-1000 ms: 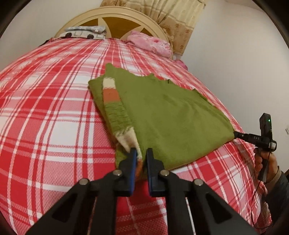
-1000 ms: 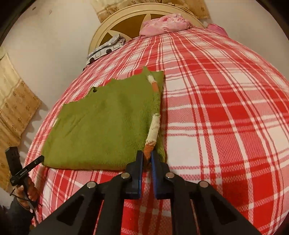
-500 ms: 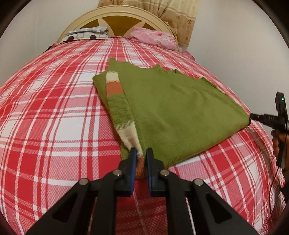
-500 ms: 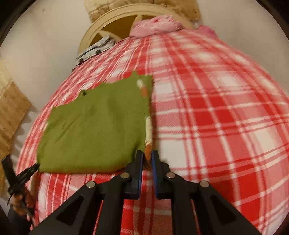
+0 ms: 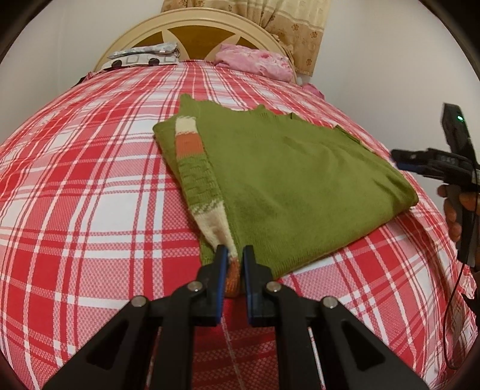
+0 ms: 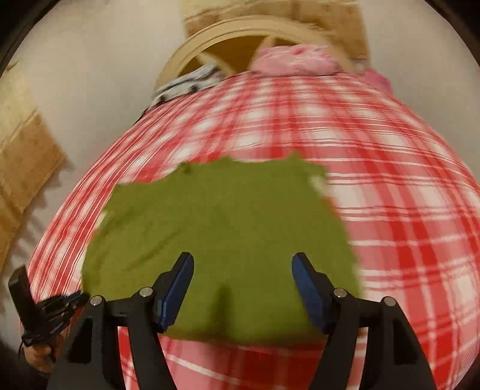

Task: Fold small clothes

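Note:
A green knit sweater [image 5: 300, 186] lies folded flat on the red plaid bed [image 5: 75, 195]. A striped cream, orange and green sleeve [image 5: 195, 168] runs along its left edge. My left gripper [image 5: 234, 250] is shut on the near end of that sleeve, at the sweater's front corner. The right wrist view is blurred: my right gripper [image 6: 243, 258] hangs over the sweater [image 6: 228, 216], its jaws opening wide with nothing pinched between them. From the left wrist view the right gripper [image 5: 432, 163] shows by the sweater's right corner, held in a hand. The left gripper [image 6: 60, 303] appears at lower left.
A cream and brown headboard [image 5: 192, 27] stands at the bed's far end. A pink cloth [image 5: 255, 60] and a grey-and-white pillow [image 5: 144, 57] lie before it. A patterned curtain [image 5: 294, 27] hangs behind, and white walls flank the bed.
My right gripper let go of the striped sleeve end, opened its jaws and swung left over the middle of the sweater. The left gripper kept its grip and barely moved.

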